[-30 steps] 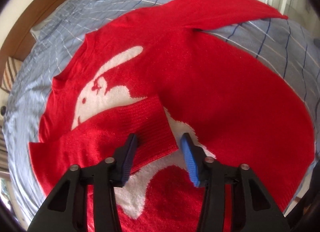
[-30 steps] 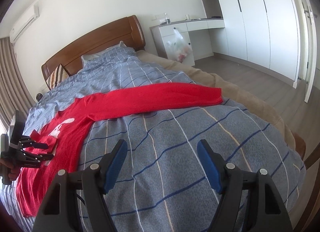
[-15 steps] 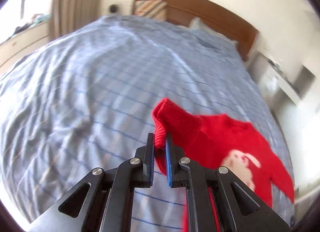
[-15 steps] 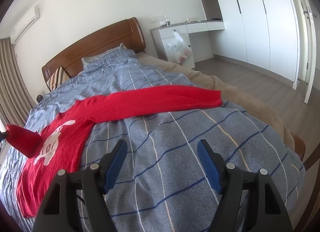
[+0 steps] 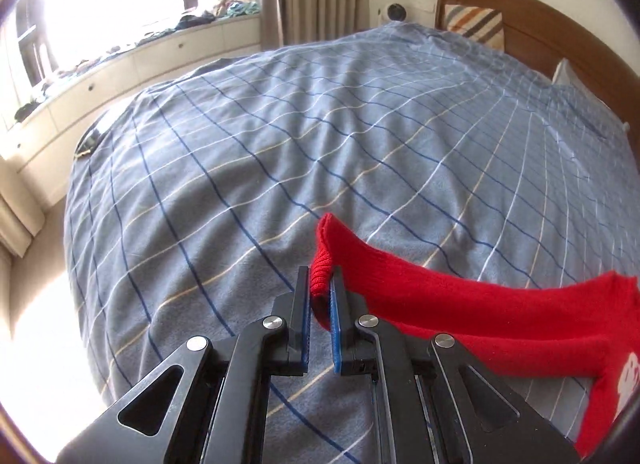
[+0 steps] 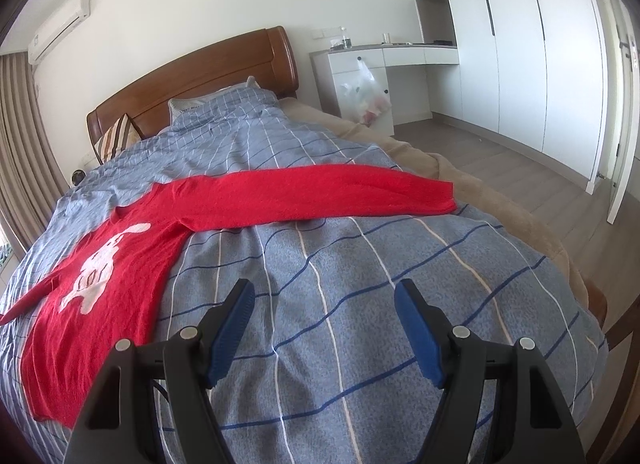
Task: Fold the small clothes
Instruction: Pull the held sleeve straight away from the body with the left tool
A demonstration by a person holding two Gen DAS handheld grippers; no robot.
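Observation:
A red sweater [image 6: 132,240] with a white rabbit figure lies flat on the blue checked bedspread [image 6: 360,284]. My left gripper [image 5: 320,284] is shut on the ribbed cuff [image 5: 322,260] of one sleeve [image 5: 460,304], which stretches out to the right of it just over the bedspread. The other sleeve [image 6: 320,194] lies straight out toward the bed's right edge. My right gripper [image 6: 324,304] is open and empty above bare bedspread, nearer than that sleeve.
A wooden headboard [image 6: 208,80] with a striped cushion [image 6: 116,140] and a pillow stands at the far end. A white desk [image 6: 380,64] and wardrobes [image 6: 520,44] stand to the right. A window bench [image 5: 120,64] with clutter runs left of the bed.
My left gripper closed on the folded-in sleeve cuff and pulled it off the sweater's front, out to the side. The right gripper has hardly moved.

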